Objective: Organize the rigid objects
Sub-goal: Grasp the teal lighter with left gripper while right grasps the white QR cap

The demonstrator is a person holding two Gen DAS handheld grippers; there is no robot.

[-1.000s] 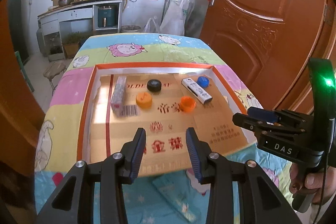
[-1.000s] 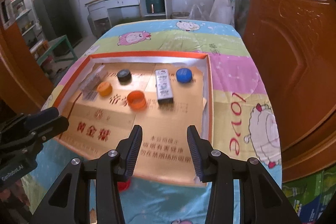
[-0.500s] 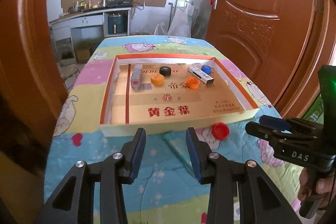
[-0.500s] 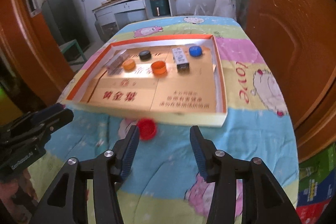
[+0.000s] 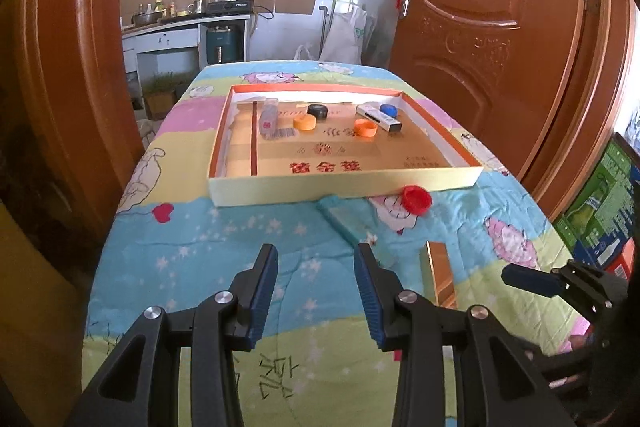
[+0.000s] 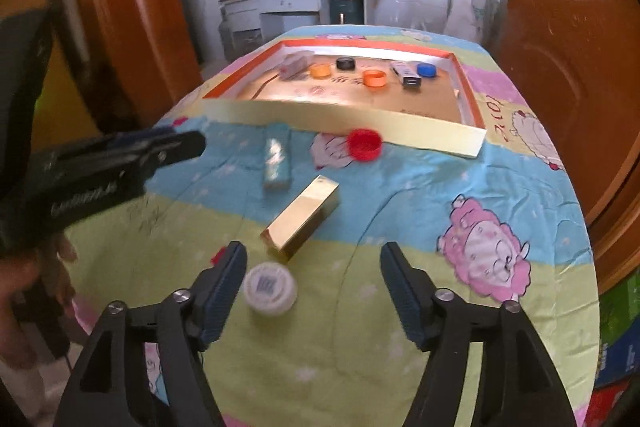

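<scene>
Shallow box tray [image 6: 436, 141] far along the desk [image 6: 400, 327], already holding caps and small boxes. Gold box [image 6: 302, 221], teal box [image 6: 276, 163], red cap [image 6: 364, 145], white cap [image 6: 270, 289] outside it. Right gripper [image 6: 312, 291] just spread wide, empty; left gripper [image 5: 316, 291] half apart, empty. Risk: nudging the white cap off the near edge.

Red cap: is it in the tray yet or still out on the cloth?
Out. The red cap lies on the cloth just outside the tray's near wall, untouched by either gripper.
</scene>
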